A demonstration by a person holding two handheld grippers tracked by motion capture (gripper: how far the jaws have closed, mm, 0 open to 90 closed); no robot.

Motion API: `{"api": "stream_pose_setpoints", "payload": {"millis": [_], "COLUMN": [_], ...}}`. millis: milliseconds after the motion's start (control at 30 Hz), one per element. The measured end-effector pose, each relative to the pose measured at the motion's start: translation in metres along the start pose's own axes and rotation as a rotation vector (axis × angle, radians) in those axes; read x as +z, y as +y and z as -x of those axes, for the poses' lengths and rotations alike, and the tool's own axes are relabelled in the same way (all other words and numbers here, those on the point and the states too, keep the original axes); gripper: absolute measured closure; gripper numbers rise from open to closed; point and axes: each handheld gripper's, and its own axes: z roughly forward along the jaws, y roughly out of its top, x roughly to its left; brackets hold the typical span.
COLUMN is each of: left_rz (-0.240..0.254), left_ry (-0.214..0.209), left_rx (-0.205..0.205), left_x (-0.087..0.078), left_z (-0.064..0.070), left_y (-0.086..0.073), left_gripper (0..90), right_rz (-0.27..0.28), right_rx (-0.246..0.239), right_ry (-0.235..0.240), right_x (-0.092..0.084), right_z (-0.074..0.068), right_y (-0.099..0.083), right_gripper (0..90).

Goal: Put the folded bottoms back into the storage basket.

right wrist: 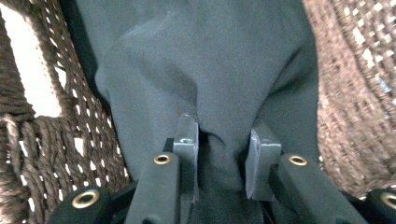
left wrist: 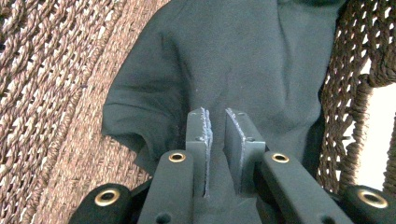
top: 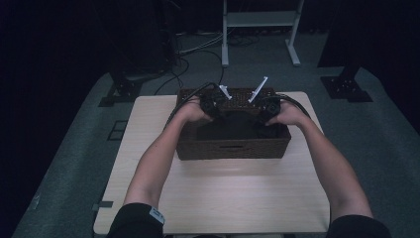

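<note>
- Lowering a dark cloth point(top: 236, 126) into the woven basket point(top: 233, 148) looks like the job in hand, and we'd say it's nearly done: the cloth already lies inside the basket, down on its floor, and the basket sits on the tabletop point(top: 218, 198) toward the far edge.
- What's left, as far as we can judge: letting go fully and pulling both hands out. The cloth looks bunched rather than flat, so it may want a bit of tidying.
- The left hand-held gripper point(left wrist: 219, 123) has its jaws a narrow gap apart with a fold of cloth running up between them. Whether the pads still pinch that fold is hard to call from this angle; to us it looks loosened.
- The right hand-held gripper point(right wrist: 226, 135) has its jaws clearly wider apart, a ridge of cloth sitting between them with no pad pressing on it.
- The high view gives us the layout, with both hands point(top: 195, 111) down in the basket, but the cloth there is just a dark blob.
- The two gripper views give what the high view can't: the jaw gaps, the folds, the basket's weave and the pale handle cutouts point(right wrist: 32, 70) in its walls.
</note>
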Motion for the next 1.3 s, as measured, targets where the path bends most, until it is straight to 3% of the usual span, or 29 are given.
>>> {"api": "stream_pose_setpoints", "payload": {"millis": [167, 400, 467, 633, 867, 933, 1067, 1133, 1200, 1300], "left_rz": [-0.002, -0.002, -0.002, 0.016, 0.028, 0.033, 0.042, 0.044, 0.039, 0.041], "left_ry": [0.004, 0.016, 0.020, 0.028, 0.029, 0.030, 0.033, 0.034, 0.034, 0.036], "left_rx": [-0.004, -0.027, -0.032, -0.035, -0.036, -0.040, -0.041, -0.036, -0.030, -0.025], "left_x": [0.001, -0.003, -0.006, -0.013, -0.019, -0.021, -0.025, -0.026, -0.027, -0.027], "left_z": [0.000, -0.002, -0.002, -0.001, 0.000, 0.001, 0.004, 0.005, 0.006, 0.008], "left_y": [-0.002, -0.014, -0.016, -0.021, -0.028, -0.030, -0.031, -0.030, -0.030, -0.028], "left_gripper": [77.3, 73.5, 72.6, 71.4, 70.3, 69.7, 69.1, 68.7, 67.8, 67.3], "right_rz": [-0.028, -0.002, 0.023, 0.050, -0.026, -0.054, -0.091, -0.078, -0.027, 0.006], "right_rx": [0.011, 0.032, 0.039, 0.029, 0.031, 0.036, 0.030, 0.032, 0.031, 0.038], "right_ry": [-0.008, -0.038, -0.041, -0.039, -0.054, -0.023, -0.011, 0.000, -0.013, -0.020], "right_x": [0.004, 0.006, 0.006, 0.011, 0.033, 0.042, 0.050, 0.049, 0.038, 0.028], "right_z": [0.000, 0.001, 0.001, -0.001, -0.003, -0.004, -0.006, -0.007, -0.008, -0.007], "right_y": [0.001, 0.008, 0.011, 0.020, 0.029, 0.032, 0.034, 0.035, 0.034, 0.033], "right_gripper": [56.8, 50.1, 50.8, 63.5, 74.2, 76.7, 76.1, 74.7, 72.8, 73.0]}}
